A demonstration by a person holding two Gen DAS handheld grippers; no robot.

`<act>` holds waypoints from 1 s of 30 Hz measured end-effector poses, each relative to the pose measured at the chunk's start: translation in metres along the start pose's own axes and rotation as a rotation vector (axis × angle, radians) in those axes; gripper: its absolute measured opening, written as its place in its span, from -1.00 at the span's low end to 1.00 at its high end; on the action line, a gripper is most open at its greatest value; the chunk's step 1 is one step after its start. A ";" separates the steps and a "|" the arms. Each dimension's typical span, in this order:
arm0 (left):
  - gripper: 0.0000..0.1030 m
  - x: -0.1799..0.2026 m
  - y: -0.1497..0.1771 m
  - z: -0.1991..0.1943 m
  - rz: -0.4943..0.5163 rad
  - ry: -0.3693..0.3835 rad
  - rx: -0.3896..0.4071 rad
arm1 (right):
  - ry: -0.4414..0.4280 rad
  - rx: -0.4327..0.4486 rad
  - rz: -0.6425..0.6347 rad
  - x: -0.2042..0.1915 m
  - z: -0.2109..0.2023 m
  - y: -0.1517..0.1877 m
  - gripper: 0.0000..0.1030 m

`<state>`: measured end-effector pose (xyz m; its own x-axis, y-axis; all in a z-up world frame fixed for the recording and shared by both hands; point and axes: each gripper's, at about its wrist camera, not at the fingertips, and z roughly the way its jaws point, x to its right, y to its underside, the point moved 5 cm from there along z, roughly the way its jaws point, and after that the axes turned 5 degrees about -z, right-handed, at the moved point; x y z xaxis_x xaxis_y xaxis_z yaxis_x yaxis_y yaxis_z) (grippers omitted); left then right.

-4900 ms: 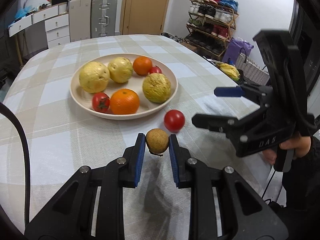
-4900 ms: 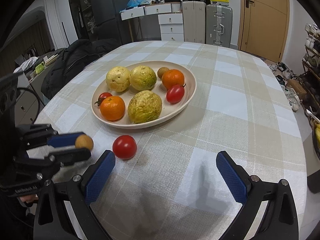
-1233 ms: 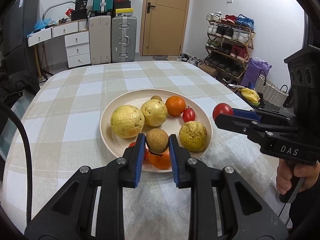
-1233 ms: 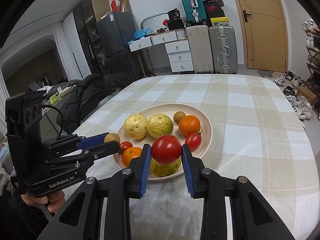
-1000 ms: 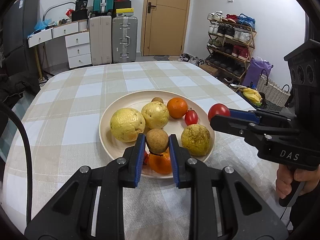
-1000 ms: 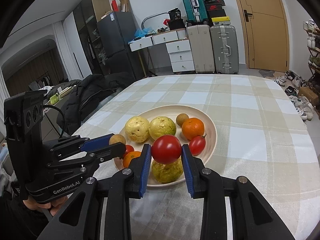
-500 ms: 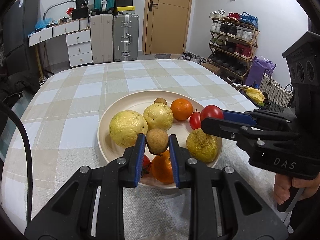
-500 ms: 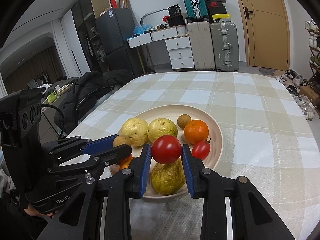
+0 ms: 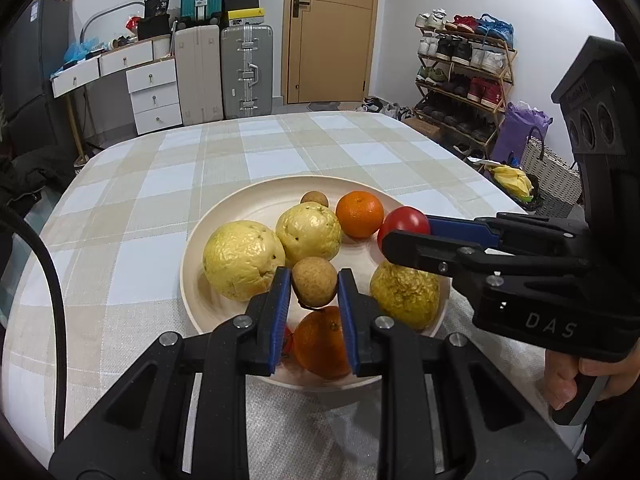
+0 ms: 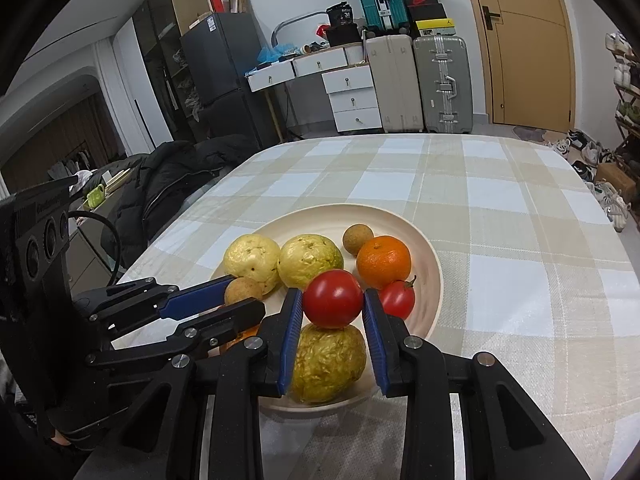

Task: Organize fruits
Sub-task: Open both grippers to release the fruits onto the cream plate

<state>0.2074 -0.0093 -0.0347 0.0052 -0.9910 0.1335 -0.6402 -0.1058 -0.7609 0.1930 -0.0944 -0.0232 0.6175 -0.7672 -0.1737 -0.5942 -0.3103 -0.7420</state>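
Over plate (image 9: 208,308) now, hand-held grippers clamp brown fruit (image 9: 314,282) and tomato (image 10: 333,298).

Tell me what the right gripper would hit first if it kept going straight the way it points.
Probably the rough yellow-green guava directly beneath the held tomato in the right gripper; depth is uncertain.

Beyond your tongs, past the far edge of the checked surface (image 9: 168,184), you face a tan door (image 9: 332,32), with a beige suitcase (image 9: 198,74) and a silver suitcase (image 9: 247,70) upright side by side just left of it. Left of those you see white drawers (image 9: 154,96), and off to the right a shoe rack (image 9: 464,76) with a purple bag (image 9: 520,128) near it. In the right wrist view, a dark jacket (image 10: 168,184) lies heaped beside the surface, left of your tongs.
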 end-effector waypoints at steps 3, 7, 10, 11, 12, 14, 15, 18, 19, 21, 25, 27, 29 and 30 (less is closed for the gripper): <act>-0.59 0.000 -0.001 0.003 0.000 -0.002 -0.003 | 0.004 -0.004 -0.002 0.000 0.003 -0.001 -0.39; -0.59 0.000 -0.002 0.008 -0.002 -0.002 -0.022 | 0.007 -0.009 0.000 0.000 0.006 -0.002 -0.39; -0.59 0.000 -0.002 0.010 -0.003 -0.005 -0.028 | 0.007 -0.015 0.002 0.001 0.009 -0.001 -0.39; -0.59 0.000 -0.002 0.009 -0.004 -0.004 -0.027 | 0.007 -0.015 0.004 0.001 0.009 -0.001 -0.39; -0.59 0.001 -0.002 0.009 -0.003 -0.003 -0.025 | 0.006 -0.015 0.006 0.002 0.010 -0.001 -0.39; -0.59 0.001 -0.002 0.007 0.000 -0.001 -0.018 | 0.007 -0.016 0.006 0.002 0.009 -0.002 -0.39; -0.59 0.002 -0.001 0.006 0.002 -0.004 -0.015 | 0.009 -0.017 0.004 0.002 0.009 -0.002 -0.39; -0.59 0.003 0.000 0.004 0.006 -0.004 -0.013 | 0.013 -0.012 0.004 0.003 0.008 -0.002 -0.36; -0.58 0.003 0.000 0.002 0.005 -0.003 -0.008 | 0.015 -0.006 0.006 0.003 0.007 -0.003 -0.21; -0.58 0.002 0.000 -0.002 -0.004 0.002 0.004 | 0.019 0.008 0.016 0.006 0.004 -0.003 0.01; -0.29 -0.004 0.002 -0.013 -0.021 0.006 0.022 | 0.051 0.019 0.021 0.013 -0.003 -0.004 0.17; 0.00 -0.008 0.003 -0.022 -0.028 0.005 0.049 | 0.068 0.022 0.023 0.017 -0.007 -0.003 0.50; 0.29 -0.012 0.004 -0.033 -0.031 -0.005 0.084 | 0.067 0.048 0.025 0.019 -0.015 -0.002 0.67; 0.48 -0.014 0.004 -0.040 -0.033 -0.011 0.103 | 0.066 0.054 0.024 0.019 -0.018 -0.001 0.76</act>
<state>0.1741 0.0078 -0.0146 0.0341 -0.9876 0.1530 -0.5571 -0.1459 -0.8175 0.1959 -0.1184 -0.0135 0.5670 -0.8100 -0.1496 -0.5785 -0.2624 -0.7723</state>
